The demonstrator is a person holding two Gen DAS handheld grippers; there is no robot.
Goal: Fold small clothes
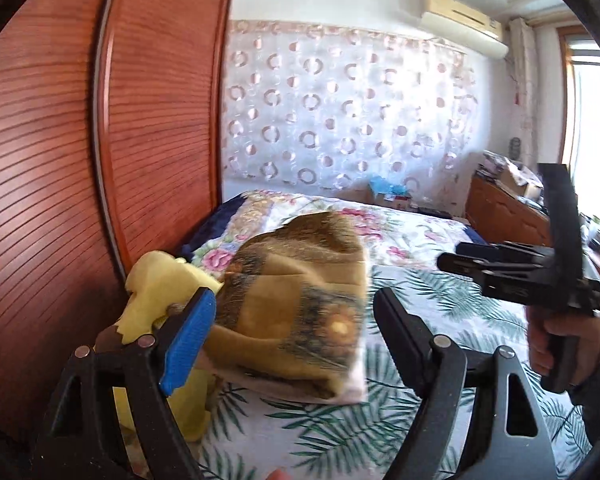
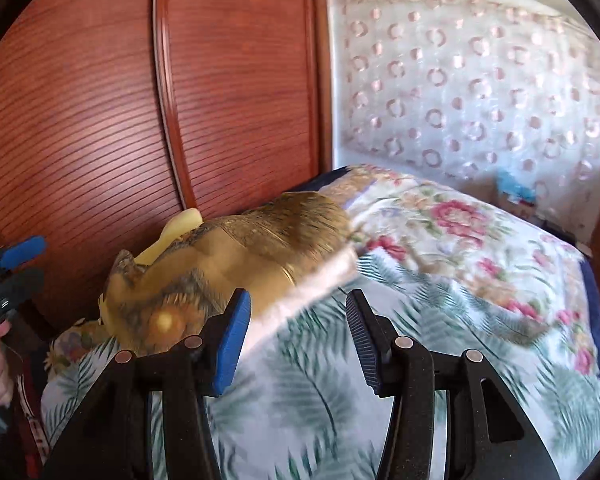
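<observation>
A: Where is the brown patterned cloth sitting?

B: It is lying folded on the bed, at ten o'clock of the right gripper, with a yellow garment bunching beside it against the wooden headboard.

A: And the jaws?

B: Both are standing released; the left gripper is gripping nothing. This piece is looking done; the yellow one is probably waiting.

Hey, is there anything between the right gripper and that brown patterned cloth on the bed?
Nothing visible. The right gripper is open and empty, and the brown patterned cloth lies just ahead to its left on the bedspread.
</observation>
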